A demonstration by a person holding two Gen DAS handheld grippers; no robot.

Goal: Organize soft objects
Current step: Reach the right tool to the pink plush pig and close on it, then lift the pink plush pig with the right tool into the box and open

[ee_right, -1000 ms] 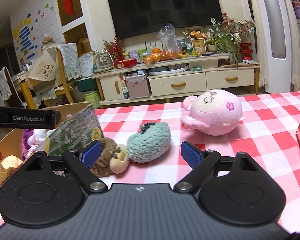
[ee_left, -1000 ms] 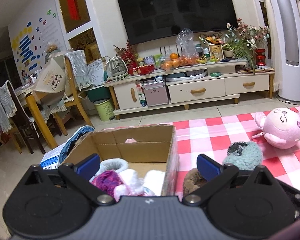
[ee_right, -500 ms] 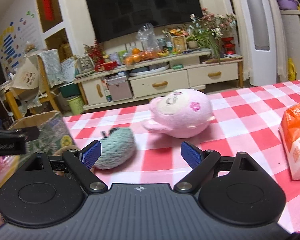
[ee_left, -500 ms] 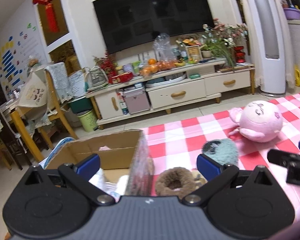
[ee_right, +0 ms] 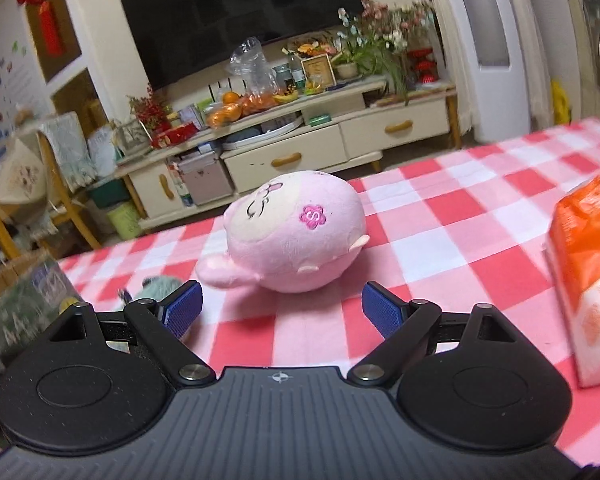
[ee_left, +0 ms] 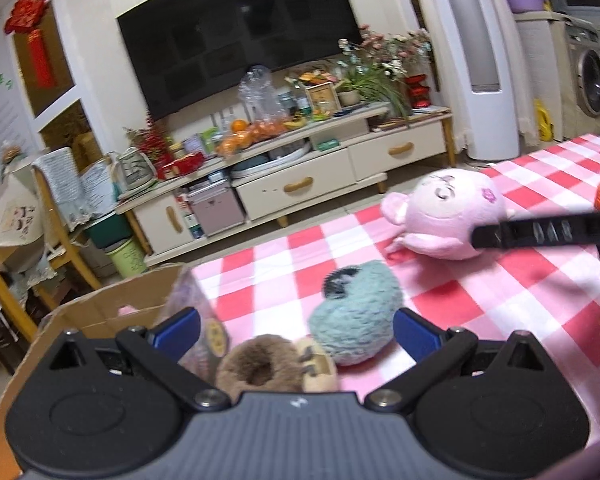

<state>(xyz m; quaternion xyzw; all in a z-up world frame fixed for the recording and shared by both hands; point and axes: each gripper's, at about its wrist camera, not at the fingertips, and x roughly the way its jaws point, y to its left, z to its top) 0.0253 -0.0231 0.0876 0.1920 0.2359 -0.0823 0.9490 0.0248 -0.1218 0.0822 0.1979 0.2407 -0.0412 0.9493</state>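
Both views have swung rightward over the last second, away from the cardboard box (ee_left: 100,316) at the counter's left edge and toward the soft things left out on the checked cloth. The left hand-held gripper (ee_left: 296,330), spread wide and empty, now frames the brown fuzzy slipper (ee_left: 260,368) and the teal knitted slipper (ee_left: 356,316), which lie touching each other just beside the box's right wall. The right hand-held gripper (ee_right: 282,312), also spread and empty, has closed in on the pink plush toy (ee_right: 292,236), which sits near the counter's far edge, centred just ahead of its pads. An orange tissue pack (ee_right: 588,268) lies toward the right edge. Judging from this, the box work has paused and each hand is lining up a fresh pick: the plush for the right, a slipper for the left.
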